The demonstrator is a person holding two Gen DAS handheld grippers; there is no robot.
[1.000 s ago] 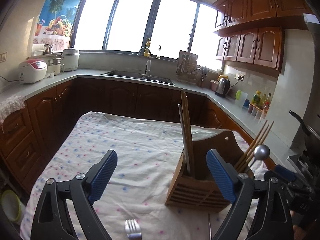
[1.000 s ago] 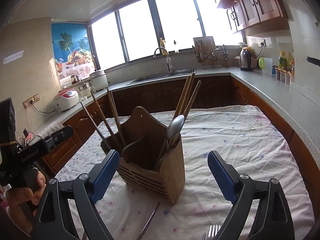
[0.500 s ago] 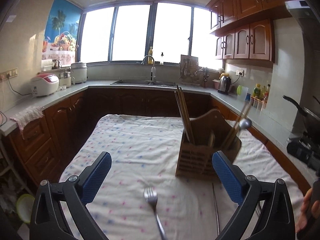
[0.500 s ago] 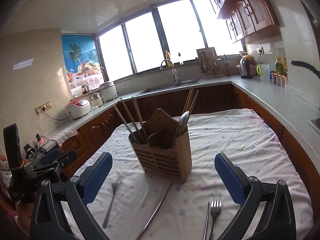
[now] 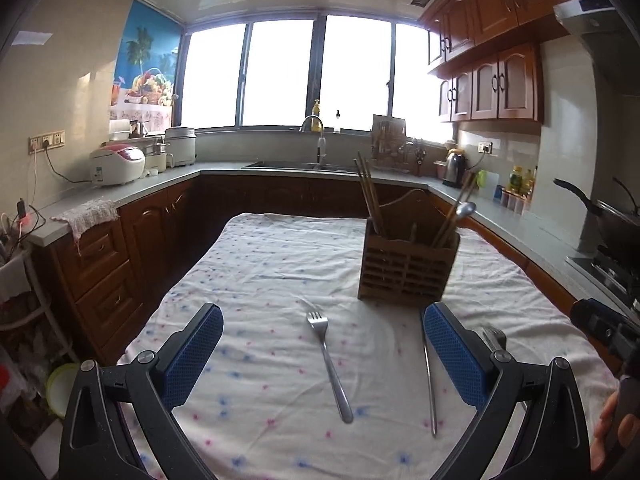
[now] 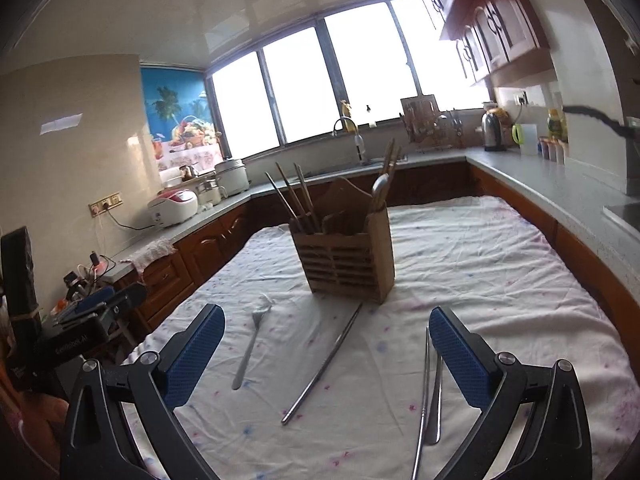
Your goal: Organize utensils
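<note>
In the left wrist view the left hand-held gripper [image 5: 323, 342] hangs with its blue pads spread wide and nothing between them, above the cloth-covered bench [image 5: 260, 264], where a fork [image 5: 329, 364] lies at lower centre of the frame and a metal chopstick [image 5: 429, 376] lies just right of it. The wooden utensil holder [image 5: 408, 268] stands upright at centre right, holding wooden chopsticks [image 5: 370, 196] and a spoon [image 5: 464, 210]. In the right wrist view the right hand-held gripper [image 6: 327, 344] is likewise wide open and empty, with the holder at frame centre, a second fork [image 6: 434, 408] at lower right beside its right pad.
</note>
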